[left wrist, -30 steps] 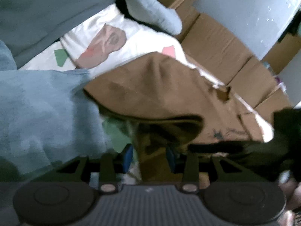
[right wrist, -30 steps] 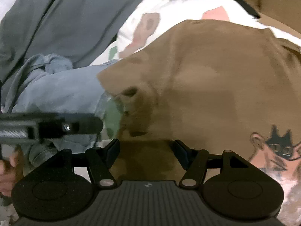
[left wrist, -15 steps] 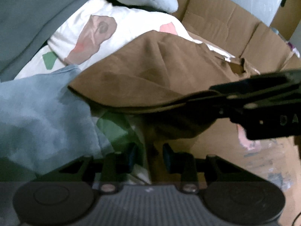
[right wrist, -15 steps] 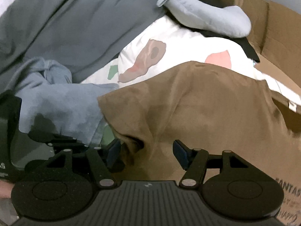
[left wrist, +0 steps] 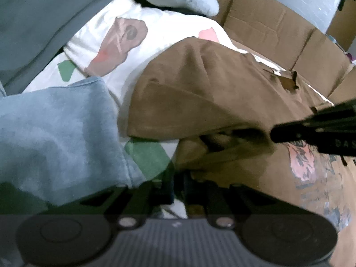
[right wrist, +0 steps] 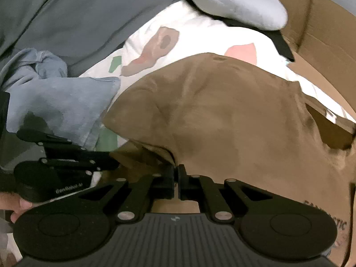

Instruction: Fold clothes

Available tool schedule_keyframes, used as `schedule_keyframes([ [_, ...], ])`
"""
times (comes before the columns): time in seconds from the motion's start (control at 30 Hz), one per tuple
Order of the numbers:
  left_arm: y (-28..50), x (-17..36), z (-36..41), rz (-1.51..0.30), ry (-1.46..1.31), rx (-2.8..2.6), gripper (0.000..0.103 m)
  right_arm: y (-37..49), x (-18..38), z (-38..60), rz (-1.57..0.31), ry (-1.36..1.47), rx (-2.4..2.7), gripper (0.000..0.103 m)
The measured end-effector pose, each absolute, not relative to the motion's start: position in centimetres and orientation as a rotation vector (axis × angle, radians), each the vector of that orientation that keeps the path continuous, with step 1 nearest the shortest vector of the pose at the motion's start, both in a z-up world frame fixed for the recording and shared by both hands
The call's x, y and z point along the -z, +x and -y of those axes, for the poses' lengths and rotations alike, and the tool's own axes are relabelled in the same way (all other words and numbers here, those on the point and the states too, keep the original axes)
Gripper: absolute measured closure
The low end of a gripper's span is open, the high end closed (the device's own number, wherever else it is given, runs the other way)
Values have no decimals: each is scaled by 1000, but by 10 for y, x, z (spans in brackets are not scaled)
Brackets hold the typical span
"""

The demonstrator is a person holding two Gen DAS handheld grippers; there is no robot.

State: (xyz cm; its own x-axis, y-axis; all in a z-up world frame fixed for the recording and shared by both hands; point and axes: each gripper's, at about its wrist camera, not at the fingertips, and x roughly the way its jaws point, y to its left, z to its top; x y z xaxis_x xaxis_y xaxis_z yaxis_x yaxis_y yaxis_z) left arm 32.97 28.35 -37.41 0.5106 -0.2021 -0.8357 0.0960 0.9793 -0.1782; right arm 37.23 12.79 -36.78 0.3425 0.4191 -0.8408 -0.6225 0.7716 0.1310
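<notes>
The brown T-shirt (right wrist: 233, 115) lies rumpled across the white patterned bedding (right wrist: 200, 35), just beside a blue-grey garment (right wrist: 60, 102). The right gripper (right wrist: 176, 173) is pinched tight on a fold of the shirt's near edge. The left gripper (left wrist: 178, 184) (its fingertips dark and blurred) looks nearly closed at the shirt's hem — whether it grips cloth, I cannot tell.

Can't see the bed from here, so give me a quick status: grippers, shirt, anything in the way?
Both grippers shut on the brown shirt edge: right gripper, left gripper. Shirt partly folded over. Blue garment lies close at its left.
</notes>
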Motion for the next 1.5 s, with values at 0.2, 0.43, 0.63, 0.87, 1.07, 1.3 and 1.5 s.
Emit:
schedule_keyframes([
  [0.2, 329, 368, -288, -1030, -143, 186, 95, 368, 387, -113, -1054, -195, -662, 103],
  [0.43, 322, 338, -306, -972, -182, 180, 82, 366, 392, -105, -1060, -155, -689, 102],
  [0.63, 338, 335, -313, -928, -187, 139, 72, 367, 386, -104, -1038, -136, -701, 97],
  [0.87, 360, 347, -312, -943, -149, 97, 64, 364, 380, -103, -1005, -130, -726, 82],
  [1.07, 369, 372, -320, -1021, -235, 90, 65, 363, 374, -104, -963, -117, -755, 82],
  [1.3, 364, 371, -330, -999, -305, 99, 95, 363, 370, -108, -927, -108, -780, 82],
  [1.5, 364, 351, -320, -964, -315, 147, 98, 364, 364, -119, -894, -97, -823, 78],
])
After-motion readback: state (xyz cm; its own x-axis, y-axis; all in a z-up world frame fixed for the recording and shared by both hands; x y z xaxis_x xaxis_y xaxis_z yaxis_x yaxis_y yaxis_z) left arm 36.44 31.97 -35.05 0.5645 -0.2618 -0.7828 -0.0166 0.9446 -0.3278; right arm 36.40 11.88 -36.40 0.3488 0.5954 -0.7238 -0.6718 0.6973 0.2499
